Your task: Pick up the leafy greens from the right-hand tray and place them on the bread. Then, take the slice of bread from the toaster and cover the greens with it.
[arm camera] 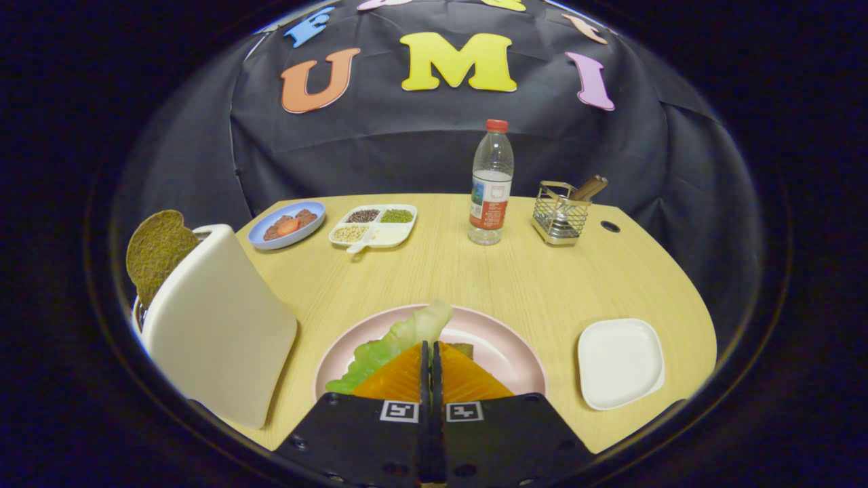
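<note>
My gripper (431, 346) hangs over the pink plate (505, 349) with its orange fingers (397, 376) pressed together. A pale green leaf of greens (397, 339) is pinched at the fingertips; it sticks out ahead of them and trails off to their left. A brown corner of the bread (465, 350) on the plate peeks out just beyond the right finger; the fingers hide the rest of it. To the left stands the white toaster (217, 325), with a dark bread slice (156, 251) standing up out of its slot. The white square tray (620, 362) right of the plate is bare.
At the back of the wooden table (515, 278) stand a blue plate with food (286, 224), a white divided dish of beans (373, 225), a water bottle (491, 183) and a wire holder with utensils (561, 213). A small hole (609, 226) lies near the far right edge.
</note>
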Tool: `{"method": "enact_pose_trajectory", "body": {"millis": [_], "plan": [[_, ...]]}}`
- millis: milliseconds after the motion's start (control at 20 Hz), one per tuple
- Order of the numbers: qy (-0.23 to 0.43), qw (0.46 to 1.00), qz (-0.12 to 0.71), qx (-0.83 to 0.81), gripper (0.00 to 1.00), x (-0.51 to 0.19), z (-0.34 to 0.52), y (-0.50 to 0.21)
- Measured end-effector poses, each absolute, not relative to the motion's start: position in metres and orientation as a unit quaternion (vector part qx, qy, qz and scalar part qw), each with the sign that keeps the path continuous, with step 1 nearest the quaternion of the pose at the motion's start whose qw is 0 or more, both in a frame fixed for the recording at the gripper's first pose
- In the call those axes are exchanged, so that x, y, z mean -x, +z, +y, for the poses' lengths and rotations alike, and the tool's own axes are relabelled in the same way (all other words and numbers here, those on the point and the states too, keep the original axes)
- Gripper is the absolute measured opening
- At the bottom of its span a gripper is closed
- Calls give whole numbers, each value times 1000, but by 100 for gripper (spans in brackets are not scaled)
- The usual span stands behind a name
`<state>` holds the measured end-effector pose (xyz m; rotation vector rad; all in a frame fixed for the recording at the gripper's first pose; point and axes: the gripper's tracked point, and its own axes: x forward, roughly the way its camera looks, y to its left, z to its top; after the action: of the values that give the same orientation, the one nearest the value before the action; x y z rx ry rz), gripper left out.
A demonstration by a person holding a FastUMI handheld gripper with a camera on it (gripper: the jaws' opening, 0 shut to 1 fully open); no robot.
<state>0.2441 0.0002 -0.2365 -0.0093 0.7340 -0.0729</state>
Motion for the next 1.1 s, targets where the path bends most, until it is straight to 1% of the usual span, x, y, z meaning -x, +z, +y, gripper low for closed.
{"method": "enact_pose_trajectory", "body": {"millis": [250, 300, 350, 500, 550, 600, 700, 1000, 1100], "plan": [[-45, 927, 371, -6, 0, -241, -11, -244], [-55, 926, 373, -8, 3, -237, -14, -244], [-57, 926, 374, -12, 7, -234, -16, -242], [-67, 929, 362, -31, 76, -223, -19, -229], [-69, 930, 359, -38, 82, -217, -18, -224], [-70, 933, 350, -44, 91, -211, -17, -217], [-79, 940, 328, -44, 97, -197, -17, -196], [-99, 954, 282, -19, 96, -155, 8, -145], [-93, 958, 270, -9, 96, -146, 27, -131]]}}
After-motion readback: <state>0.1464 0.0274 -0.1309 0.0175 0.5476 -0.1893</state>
